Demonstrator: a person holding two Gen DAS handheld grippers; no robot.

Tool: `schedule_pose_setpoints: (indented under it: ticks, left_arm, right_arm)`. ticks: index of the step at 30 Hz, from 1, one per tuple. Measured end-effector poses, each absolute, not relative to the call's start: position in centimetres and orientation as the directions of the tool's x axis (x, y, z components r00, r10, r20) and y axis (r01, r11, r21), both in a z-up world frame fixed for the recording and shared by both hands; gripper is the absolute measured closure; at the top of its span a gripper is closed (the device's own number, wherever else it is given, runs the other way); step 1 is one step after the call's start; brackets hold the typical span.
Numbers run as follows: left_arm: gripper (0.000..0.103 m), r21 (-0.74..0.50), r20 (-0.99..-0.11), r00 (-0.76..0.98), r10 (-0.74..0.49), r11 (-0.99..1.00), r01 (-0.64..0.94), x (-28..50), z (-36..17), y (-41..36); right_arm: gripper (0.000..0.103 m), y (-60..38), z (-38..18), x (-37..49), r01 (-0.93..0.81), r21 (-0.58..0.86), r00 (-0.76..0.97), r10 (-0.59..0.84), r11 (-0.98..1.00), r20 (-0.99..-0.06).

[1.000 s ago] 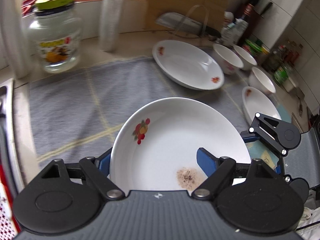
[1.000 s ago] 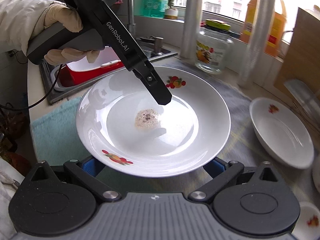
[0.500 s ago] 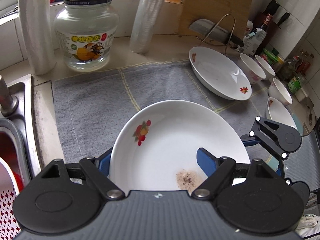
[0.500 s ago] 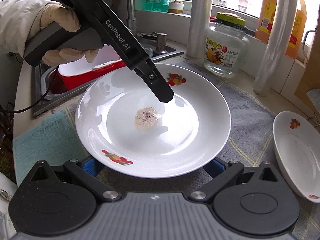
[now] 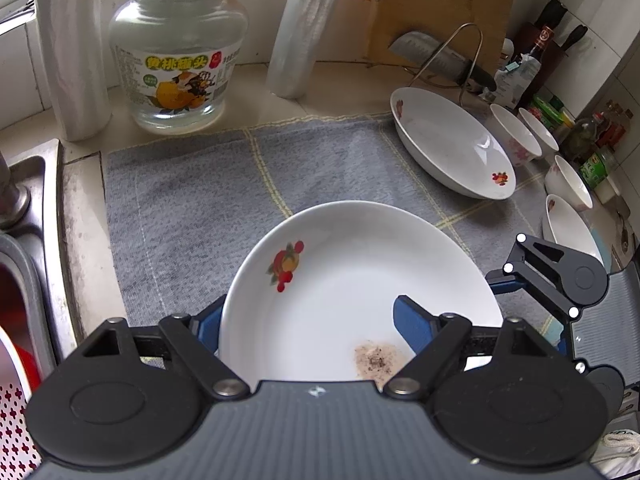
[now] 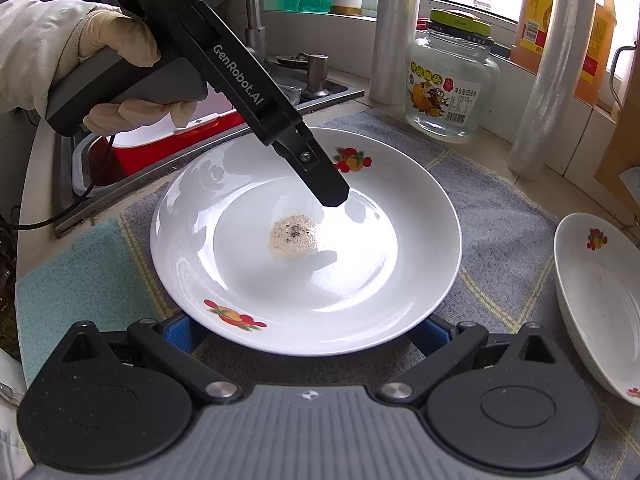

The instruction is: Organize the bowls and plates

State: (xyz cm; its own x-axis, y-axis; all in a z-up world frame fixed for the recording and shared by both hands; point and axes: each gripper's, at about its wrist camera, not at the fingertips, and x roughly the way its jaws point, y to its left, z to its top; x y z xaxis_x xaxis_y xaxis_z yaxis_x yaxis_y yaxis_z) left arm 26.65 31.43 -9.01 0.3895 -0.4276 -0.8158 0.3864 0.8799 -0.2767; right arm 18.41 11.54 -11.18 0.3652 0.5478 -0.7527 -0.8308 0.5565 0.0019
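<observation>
A white plate with fruit prints and a brown stain is over the grey mat. My left gripper is shut on its rim, one finger inside the plate, one under it. My right gripper is open, its blue pads on either side of the plate's near edge, below the rim; it also shows in the left wrist view. A second white plate lies on the mat to the right. Several small bowls stand beyond it.
A glass jar and two rolls of film stand at the back of the grey mat. A cleaver on a rack and bottles are at the back right. The sink with a red tub is at the left.
Both grippers and the plate have moved left along the counter, towards the jar and sink. The second plate and bowls now sit further right. The grip on the plate is unchanged.
</observation>
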Motion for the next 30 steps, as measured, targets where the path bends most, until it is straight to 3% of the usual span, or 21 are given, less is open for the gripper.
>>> schedule_pose_setpoints:
  ticks: [18, 30]
  left_arm:
    - [0.015, -0.148, -0.794, 0.506, -0.337, 0.914, 0.377, 23.4, -6.6, 30.9]
    - [0.011, -0.078, -0.724, 0.604, -0.334, 0.909, 0.409, 17.8, -3.6, 27.7]
  right_arm:
    - [0.000, 9.2, -9.4, 17.0, -0.800, 0.020, 0.387, 0.541, 0.599, -0.747]
    - [0.000, 5.4, -6.5, 13.4, -0.654, 0.001, 0.537, 0.465, 0.756, -0.704]
